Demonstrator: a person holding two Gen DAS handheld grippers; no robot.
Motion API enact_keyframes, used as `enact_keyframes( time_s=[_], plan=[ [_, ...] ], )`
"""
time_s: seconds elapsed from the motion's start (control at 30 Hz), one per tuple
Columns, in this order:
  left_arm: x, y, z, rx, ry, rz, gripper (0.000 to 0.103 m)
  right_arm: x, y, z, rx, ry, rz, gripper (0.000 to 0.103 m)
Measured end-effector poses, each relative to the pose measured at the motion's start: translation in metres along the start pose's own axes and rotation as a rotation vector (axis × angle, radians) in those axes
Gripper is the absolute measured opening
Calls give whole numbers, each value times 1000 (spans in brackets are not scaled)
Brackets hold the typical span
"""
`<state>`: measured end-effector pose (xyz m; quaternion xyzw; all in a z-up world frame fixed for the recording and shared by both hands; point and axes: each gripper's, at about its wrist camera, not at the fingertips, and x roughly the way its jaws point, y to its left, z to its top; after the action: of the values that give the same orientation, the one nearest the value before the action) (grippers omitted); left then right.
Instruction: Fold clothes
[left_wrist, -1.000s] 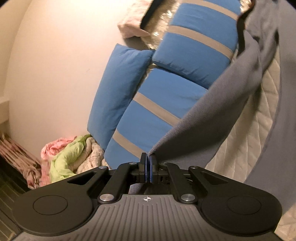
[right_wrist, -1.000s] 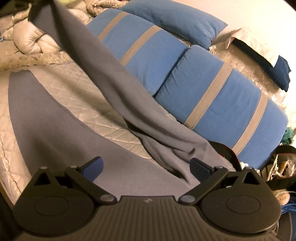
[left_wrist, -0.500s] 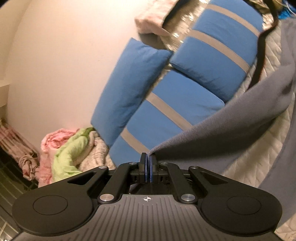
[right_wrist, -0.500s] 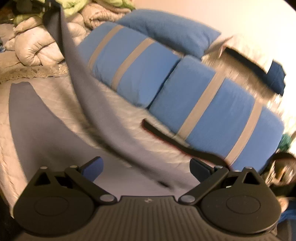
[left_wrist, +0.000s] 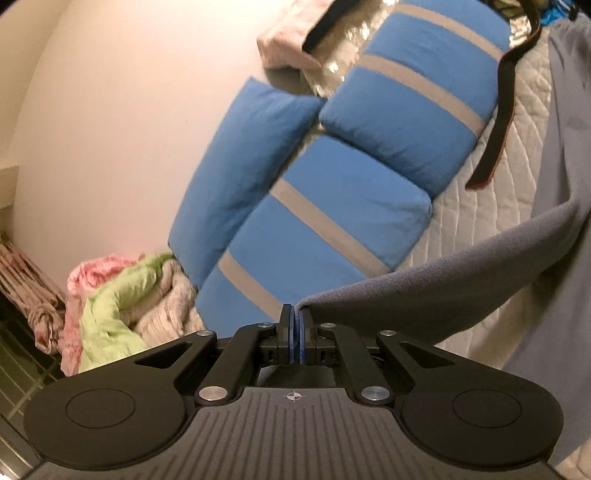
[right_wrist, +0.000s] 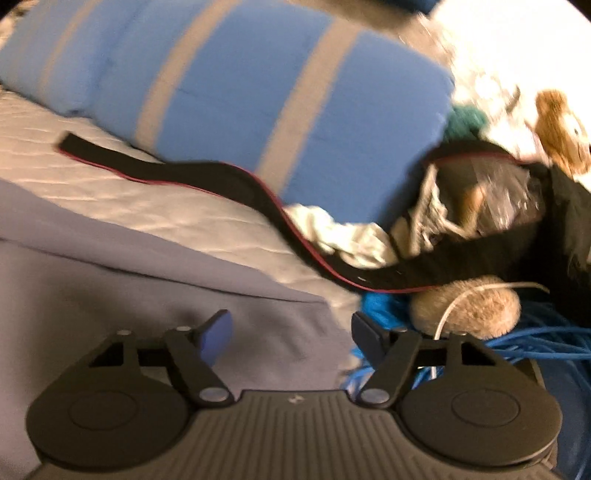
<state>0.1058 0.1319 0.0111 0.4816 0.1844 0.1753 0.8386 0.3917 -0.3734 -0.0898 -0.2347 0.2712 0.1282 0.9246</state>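
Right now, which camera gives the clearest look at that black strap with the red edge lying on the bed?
The left wrist view: the black strap is sharp there, draped over the quilt beside the striped cushion. The right wrist view shows more of its length, red edging included, but motion blur smears it.

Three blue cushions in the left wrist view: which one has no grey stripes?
The plain cushion leaning on the wall, left of the other two. Both striped cushions carry grey bands; this one is solid blue.

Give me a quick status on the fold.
Left gripper pinching grey garment corner. Right gripper open, empty, over garment edge. Black strap lying beside it.
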Motion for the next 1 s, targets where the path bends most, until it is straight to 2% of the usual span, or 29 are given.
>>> enact_keyframes(
  time_s=[0.1, 0.33, 0.37, 0.4, 0.43, 0.47, 0.63, 0.8, 0.93, 1.0],
  plan=[
    [12, -3, -6, 2, 49, -4, 3, 28, -14, 6, 38, 23, 24, 70],
    [29, -6, -15, -12, 122, -5, 3, 78, -43, 9, 98, 51, 131, 69],
    [30, -7, -15, -12, 126, -2, 3, 84, -46, 8, 120, 60, 156, 62],
    [31, -8, -15, -12, 130, 1, 3, 90, -49, 7, 145, 69, 183, 34],
    [32, -9, -15, -10, 134, 2, 3, 93, -52, 6, 185, 74, 216, 21],
    [33, -10, -16, -5, 138, 0, 3, 92, -53, 5, 220, 67, 223, 4],
    [33, -13, -19, 20, 148, -9, 3, 44, -51, 5, 245, -47, 143, 2],
    [20, 9, -21, -36, 140, -1, 3, -42, -68, 9, 268, -204, 70, 2],
    [-2, 35, -24, -76, 114, 40, 3, -113, -66, 12, 211, -301, -93, 2],
    [-17, 48, -26, -87, 101, 67, 3, -144, -65, 13, 170, -338, -145, 2]
  ],
)
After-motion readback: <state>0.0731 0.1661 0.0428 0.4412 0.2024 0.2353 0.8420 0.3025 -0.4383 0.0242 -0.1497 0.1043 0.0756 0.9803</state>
